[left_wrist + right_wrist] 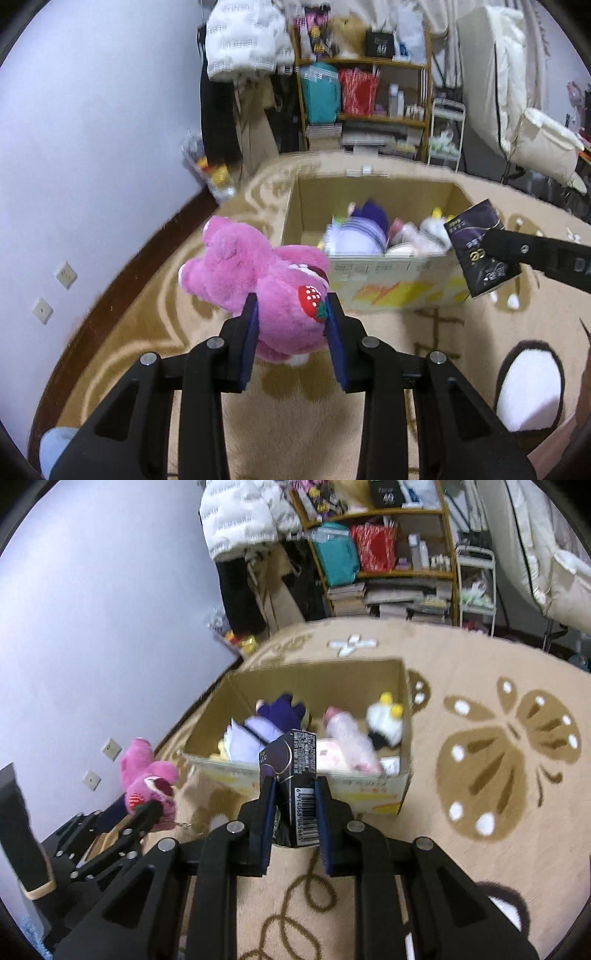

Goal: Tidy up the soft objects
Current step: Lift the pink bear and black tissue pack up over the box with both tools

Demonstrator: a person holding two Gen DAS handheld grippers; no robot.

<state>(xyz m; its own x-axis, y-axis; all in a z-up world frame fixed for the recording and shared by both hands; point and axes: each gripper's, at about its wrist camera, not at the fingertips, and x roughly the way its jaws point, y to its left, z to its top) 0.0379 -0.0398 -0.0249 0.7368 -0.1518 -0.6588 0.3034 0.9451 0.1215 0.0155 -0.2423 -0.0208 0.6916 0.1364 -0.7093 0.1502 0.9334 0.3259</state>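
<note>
In the left wrist view my left gripper point(291, 306) is shut on a pink plush bear point(258, 269) with a strawberry patch, held above the beige rug. My right gripper point(293, 786) is shut on a dark tissue pack point(299, 768) with a barcode, just in front of an open cardboard box point(369, 790). Several plush toys lie inside the box point(369, 280). The pack point(476, 247) hangs over the box's right front corner. From the right wrist view, the bear point(144, 771) and left gripper point(155, 805) sit at the lower left, near the wall.
A wooden shelf point(369, 92) crammed with bags and books stands behind the box, with a white jacket point(243, 40) hanging beside it. A white slipper point(528, 391) lies on the rug at lower right. The lilac wall point(92, 147) runs along the left. A white cart point(476, 587) stands right of the shelf.
</note>
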